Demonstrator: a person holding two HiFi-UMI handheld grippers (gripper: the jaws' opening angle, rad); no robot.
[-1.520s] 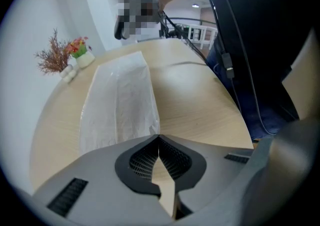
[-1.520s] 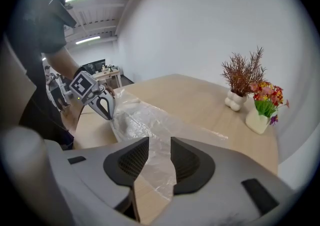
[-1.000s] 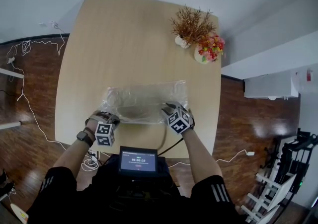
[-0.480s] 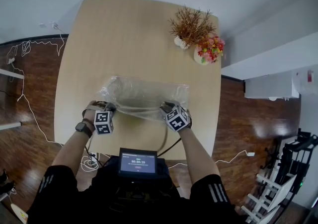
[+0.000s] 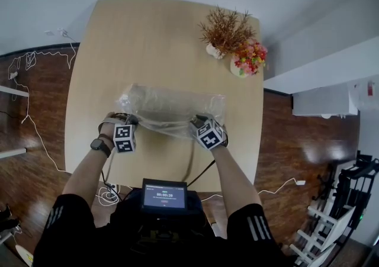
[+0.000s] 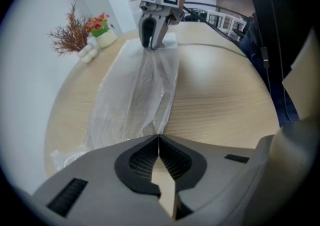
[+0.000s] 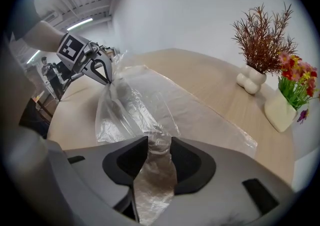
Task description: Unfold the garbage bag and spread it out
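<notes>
1. Between the jaws of the left gripper (image 6: 159, 139), a thin edge of the clear garbage bag (image 5: 174, 109) is pinched. The dark ribbed pads meet, with only the film between them.
2. Between the jaws of the right gripper (image 7: 160, 142), a bunched, crinkled rope of the same film fills the gap and touches both pads. These jaws stand partly apart and have just been opening, and the plastic is caught between them.
3. There is one garbage bag: thin, transparent, glossy and finely wrinkled. It is drawn into a long band from one gripper to the other. Its near edge is lifted at the two grips, and its far part lies flat on the tabletop (image 5: 148, 41).
4. The two grippers have smooth grey shells. Each carries one black-and-white marker cube (image 5: 124, 139). They sit side by side above the near part of the tabletop, the left one at the bag's left end and the right one at its right end.
5. The single tabletop is pale wood with a fine straight grain and rounded corners.
6. At its far right corner stand two vases, just beside each other and well apart from the bag. One is a lumpy white vase (image 7: 251, 80) of reddish-brown dried branches. The other is a pale vase (image 7: 280, 109) of pink, red and yellow flowers.
7. At the person's waist sits one small lit screen (image 5: 164, 195). White cables (image 5: 35, 124) trail over the dark wooden floor.
</notes>
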